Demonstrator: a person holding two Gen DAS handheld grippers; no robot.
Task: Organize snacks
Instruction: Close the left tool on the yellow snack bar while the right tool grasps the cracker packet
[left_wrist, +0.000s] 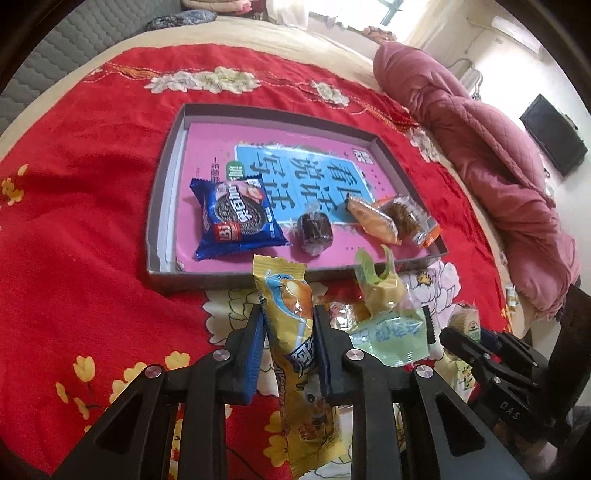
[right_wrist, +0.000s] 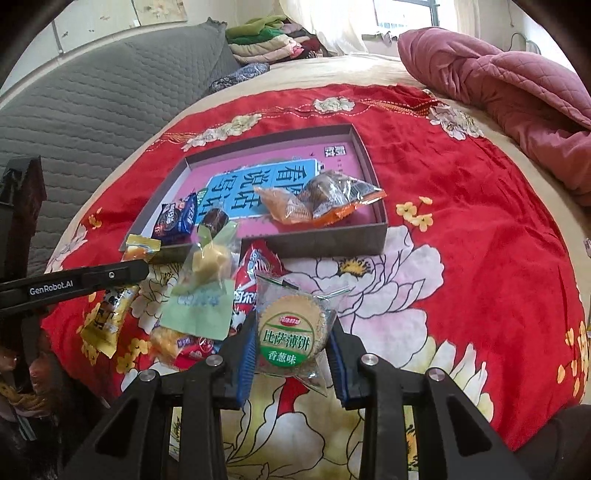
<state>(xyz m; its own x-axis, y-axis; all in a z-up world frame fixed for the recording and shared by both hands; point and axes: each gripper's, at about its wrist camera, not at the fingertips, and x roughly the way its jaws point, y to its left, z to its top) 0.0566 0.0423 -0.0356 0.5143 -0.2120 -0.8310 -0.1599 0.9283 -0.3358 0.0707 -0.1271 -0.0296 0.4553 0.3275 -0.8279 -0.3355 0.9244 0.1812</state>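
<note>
With both snacks lifted off the bed, left tool (left_wrist: 288, 321) pinches yellow snack packet (left_wrist: 295, 350), right tool (right_wrist: 291, 347) pinches round cracker pack (right_wrist: 290, 330); next: carry over box (left_wrist: 166, 229) near edge, release inside.

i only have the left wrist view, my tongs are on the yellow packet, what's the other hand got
Observer: The right tongs are shut on a round cracker pack with a green label, clear wrapper.
Operator: is it off the bed or lying on it
Observer: I can't tell for sure; it sits between the pads above the red floral bedspread, with the wrapper's tail hanging below them.
Operator: anything behind my packet i'm missing
Observer: Yes, a red snack packet lies beside the light green packet, in front of the tray.
Operator: room in the tray on your side
Observer: Two clear-wrapped pastries fill its near right corner; the pink bottom behind them is bare.
</note>
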